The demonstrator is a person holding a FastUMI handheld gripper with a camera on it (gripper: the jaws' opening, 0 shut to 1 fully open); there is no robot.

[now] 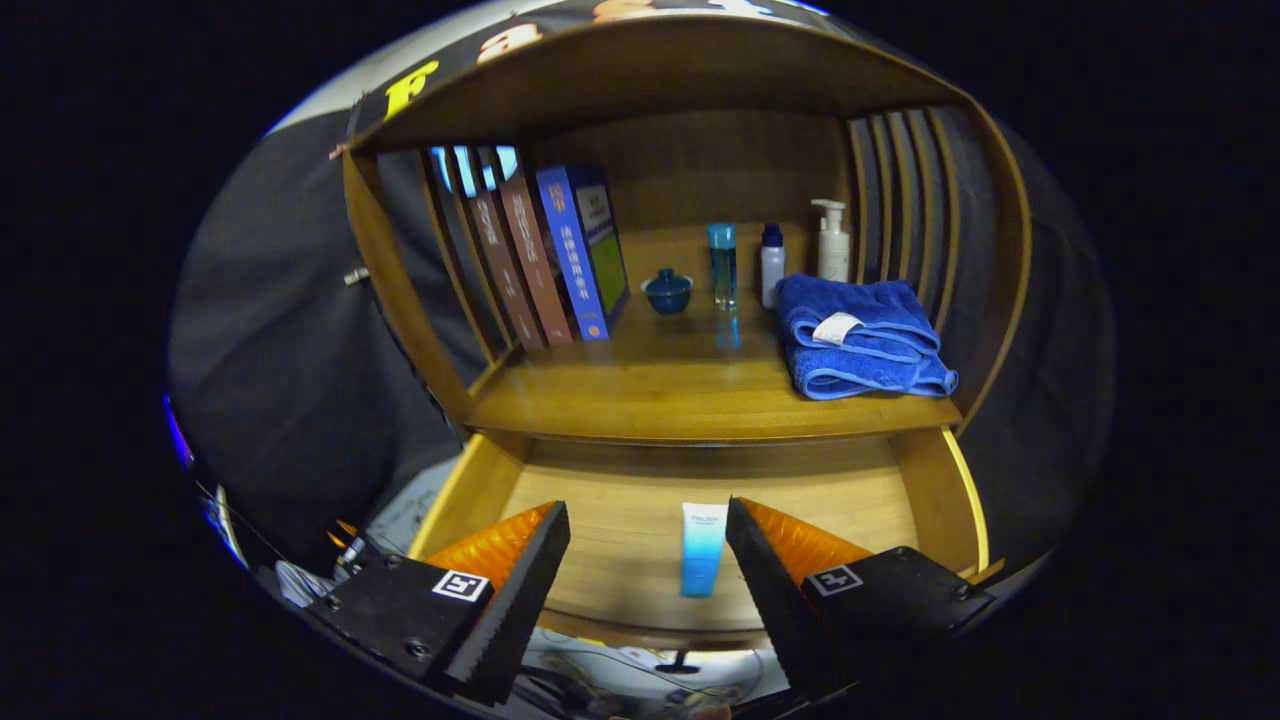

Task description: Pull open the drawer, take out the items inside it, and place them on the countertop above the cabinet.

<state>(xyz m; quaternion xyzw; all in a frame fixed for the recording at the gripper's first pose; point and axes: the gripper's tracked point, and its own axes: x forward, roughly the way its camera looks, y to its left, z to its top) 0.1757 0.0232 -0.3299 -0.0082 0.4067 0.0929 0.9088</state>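
Inside the pulled-open wooden drawer (930,480) we see a flat blue squeeze tube (702,550) lying on the smooth floor near its front edge, between our gripper (648,560) jaws, which stand wide apart, touching nothing. On the worktop (650,390) above, a plush folded towel (860,335) sits at the right edge.

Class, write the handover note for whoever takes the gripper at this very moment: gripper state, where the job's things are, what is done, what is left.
Gripper: open, holding nothing, fingers spread over the drawer.
Drawer: already pulled open, below the countertop.
Tube: lies flat on the drawer floor, between the fingers and nearer the right one, not touched.
Done: drawer opened.
Left: close on the tube, lift it out, set it on the countertop, perhaps on the bare wood in front of the books and folded towel.
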